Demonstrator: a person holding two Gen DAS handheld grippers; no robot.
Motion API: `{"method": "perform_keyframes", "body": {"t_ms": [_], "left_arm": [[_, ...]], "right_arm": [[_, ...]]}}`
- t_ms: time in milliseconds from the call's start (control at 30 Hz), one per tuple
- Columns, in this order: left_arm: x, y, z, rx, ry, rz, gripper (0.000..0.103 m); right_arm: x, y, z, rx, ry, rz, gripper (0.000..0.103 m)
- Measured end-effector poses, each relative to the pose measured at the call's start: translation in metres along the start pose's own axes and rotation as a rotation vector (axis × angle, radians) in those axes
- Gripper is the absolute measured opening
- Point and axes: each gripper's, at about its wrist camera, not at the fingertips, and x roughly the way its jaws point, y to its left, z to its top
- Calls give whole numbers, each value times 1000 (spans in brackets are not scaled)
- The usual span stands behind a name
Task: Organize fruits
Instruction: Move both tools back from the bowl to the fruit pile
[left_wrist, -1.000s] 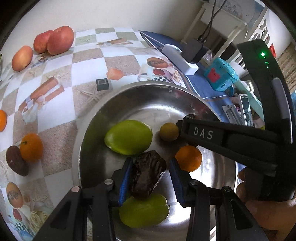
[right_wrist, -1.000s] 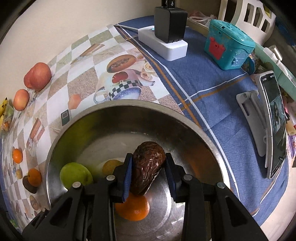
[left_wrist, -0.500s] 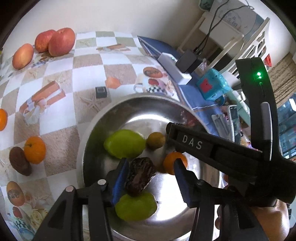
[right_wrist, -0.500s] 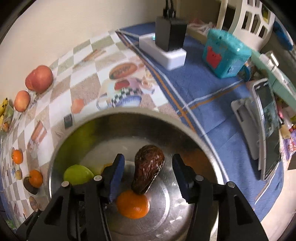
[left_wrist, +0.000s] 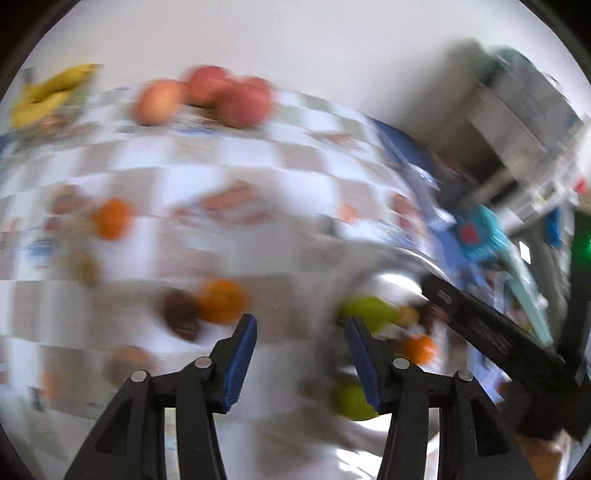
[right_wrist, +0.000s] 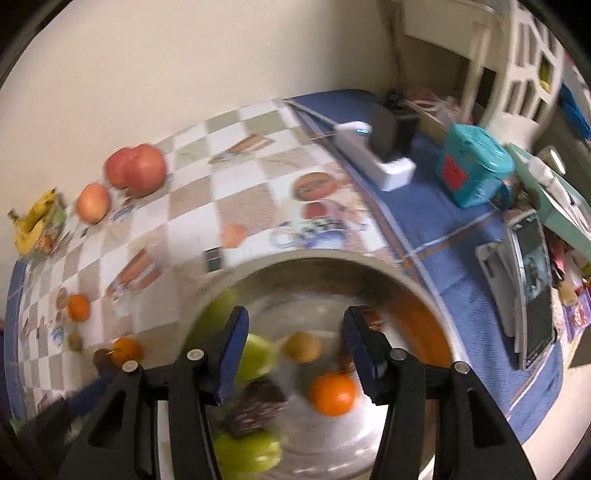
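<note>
A steel bowl holds a brown wrinkled date, two green fruits, an orange and a small yellow-brown fruit. My right gripper is open and empty above the bowl. My left gripper is open and empty over the tablecloth left of the bowl; that view is blurred. Loose on the cloth lie an orange beside a dark brown fruit, another orange, red apples and bananas.
A white power strip with a black charger, a teal toy box and a phone on a stand sit on the blue cloth at right. A wall runs behind the table.
The right gripper opened and let the date drop into the bowl, then rose. The left gripper swung left, away from the bowl, towards the loose fruit.
</note>
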Motion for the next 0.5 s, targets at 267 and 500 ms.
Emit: {"method": "perform_keyframes", "body": {"t_ms": [267, 500], "left_arm": [[-31, 88, 13, -204, -80, 136, 59], [-52, 145, 10, -368, -111, 186, 78]], "right_arm": [[3, 63, -15, -115, 51, 151, 55], [9, 103, -29, -195, 96, 197, 55]]}}
